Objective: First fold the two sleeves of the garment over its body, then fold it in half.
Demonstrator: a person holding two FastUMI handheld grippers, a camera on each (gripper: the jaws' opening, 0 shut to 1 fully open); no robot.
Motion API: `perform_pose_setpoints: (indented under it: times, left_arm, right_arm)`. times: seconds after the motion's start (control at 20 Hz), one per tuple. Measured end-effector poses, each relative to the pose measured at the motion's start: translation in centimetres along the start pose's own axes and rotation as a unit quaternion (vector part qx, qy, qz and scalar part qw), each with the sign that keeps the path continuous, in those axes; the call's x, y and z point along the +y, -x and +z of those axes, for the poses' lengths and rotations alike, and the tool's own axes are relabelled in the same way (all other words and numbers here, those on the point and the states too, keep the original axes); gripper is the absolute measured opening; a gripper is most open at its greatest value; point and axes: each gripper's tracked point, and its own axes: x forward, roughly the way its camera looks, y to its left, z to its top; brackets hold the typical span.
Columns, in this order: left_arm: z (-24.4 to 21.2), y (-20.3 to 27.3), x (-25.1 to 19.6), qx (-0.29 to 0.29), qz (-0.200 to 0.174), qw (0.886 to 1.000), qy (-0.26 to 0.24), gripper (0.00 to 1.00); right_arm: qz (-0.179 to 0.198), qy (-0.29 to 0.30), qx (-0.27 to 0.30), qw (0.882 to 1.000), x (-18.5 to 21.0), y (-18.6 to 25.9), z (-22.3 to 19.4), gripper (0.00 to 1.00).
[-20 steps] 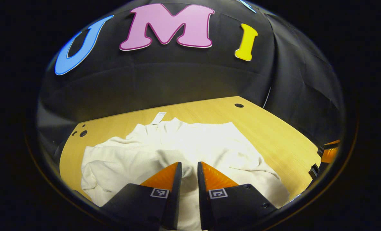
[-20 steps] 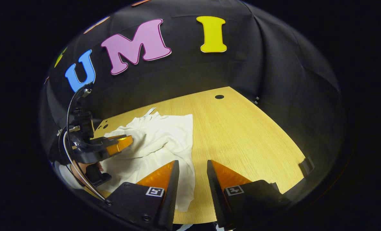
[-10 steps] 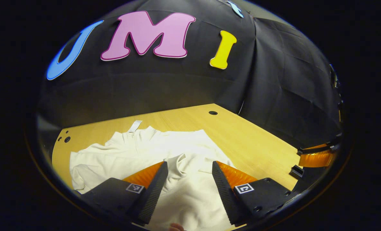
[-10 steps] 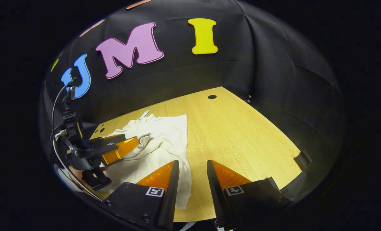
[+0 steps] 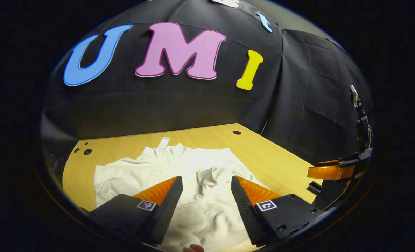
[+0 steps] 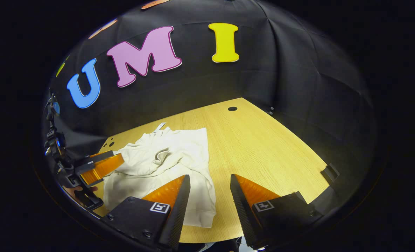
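Wooden table (image 6: 263,140) bears garment (image 6: 165,157), seemingly sleeve-folded; both hand-held grippers (image 5: 206,196) (image 6: 209,196) gape empty.

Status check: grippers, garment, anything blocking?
Left gripper open, above the garment, holding nothing. Right gripper open, over the garment's right edge. Garment bunched on the table, sleeves over its body, not halved. Nothing in the way.

Bright overhead light on the table (image 6: 263,140), dim surroundings, strong fisheye edge distortion.
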Motion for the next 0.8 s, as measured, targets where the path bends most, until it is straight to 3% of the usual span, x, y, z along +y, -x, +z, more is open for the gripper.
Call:
perform_pose_setpoints:
  times: [0.45,0.8]
  left_arm:
    - [-2.7,7.7,9.4,0.0,0.086,0.996,0.038,0.91]
    - [-8.9,11.6,13.3,0.055,0.139,0.987,0.054,0.92]
  right_arm:
    - [0.008,0.039,0.005,0.999,2.1,-0.1,-1.4,0.94]
    - [0.005,0.044,0.061,0.997,1.3,-1.5,-6.4,0.95]
